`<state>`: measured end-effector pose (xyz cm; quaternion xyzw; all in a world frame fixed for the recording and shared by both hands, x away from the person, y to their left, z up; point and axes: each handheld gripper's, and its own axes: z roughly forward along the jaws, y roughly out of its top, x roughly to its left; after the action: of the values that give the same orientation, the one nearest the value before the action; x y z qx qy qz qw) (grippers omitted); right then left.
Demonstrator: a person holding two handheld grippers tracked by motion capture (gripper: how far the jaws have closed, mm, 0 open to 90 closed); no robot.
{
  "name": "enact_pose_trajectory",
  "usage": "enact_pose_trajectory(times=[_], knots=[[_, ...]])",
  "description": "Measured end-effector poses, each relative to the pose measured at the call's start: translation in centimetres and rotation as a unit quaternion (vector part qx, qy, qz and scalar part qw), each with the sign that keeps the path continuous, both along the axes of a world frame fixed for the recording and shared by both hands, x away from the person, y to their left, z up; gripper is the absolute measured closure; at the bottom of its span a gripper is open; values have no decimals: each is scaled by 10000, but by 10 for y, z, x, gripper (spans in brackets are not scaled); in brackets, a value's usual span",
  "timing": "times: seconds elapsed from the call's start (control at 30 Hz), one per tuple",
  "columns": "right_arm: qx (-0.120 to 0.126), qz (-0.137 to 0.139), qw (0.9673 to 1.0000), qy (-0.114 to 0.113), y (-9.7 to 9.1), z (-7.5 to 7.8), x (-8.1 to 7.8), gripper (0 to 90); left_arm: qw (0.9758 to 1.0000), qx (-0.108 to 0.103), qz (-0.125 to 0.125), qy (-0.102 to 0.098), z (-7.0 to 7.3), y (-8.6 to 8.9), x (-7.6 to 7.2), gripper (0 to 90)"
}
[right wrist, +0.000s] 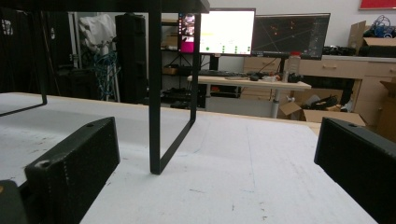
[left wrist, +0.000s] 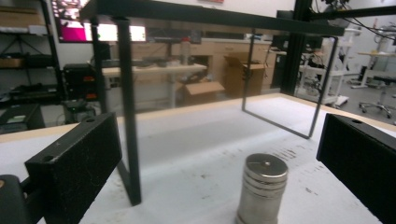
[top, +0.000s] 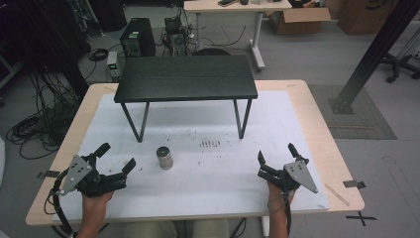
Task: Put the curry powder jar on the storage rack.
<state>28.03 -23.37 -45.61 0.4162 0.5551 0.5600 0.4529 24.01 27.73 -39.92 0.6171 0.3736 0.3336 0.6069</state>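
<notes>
The steel cylinder weight (top: 165, 157) stood before the black shelf (top: 185, 78); left gripper (top: 117, 158) near it, right gripper (top: 275, 155) well apart, both released.

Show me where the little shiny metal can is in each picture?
High view: the metal cylinder stands on the white mat, left of centre, in front of the black shelf.
Left gripper view: bottom centre, between the left tool's open jaws.
Right gripper view: not in it.
Shared landmark: the black shelf's legs.
</notes>
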Motion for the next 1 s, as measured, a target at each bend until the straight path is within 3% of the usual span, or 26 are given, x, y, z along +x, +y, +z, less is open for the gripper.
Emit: enact_pose_trajectory(times=[0.47, 1.0], knots=[[-7, -1, 10000, -35, 0, 0, -1, 0, 9978, 407, -456, 252, -15, -35, 17, 7], [-4, 2, 10000, -47, 0, 0, -1, 0, 9937, 729, -657, 535, -28, -58, 42, 9]])
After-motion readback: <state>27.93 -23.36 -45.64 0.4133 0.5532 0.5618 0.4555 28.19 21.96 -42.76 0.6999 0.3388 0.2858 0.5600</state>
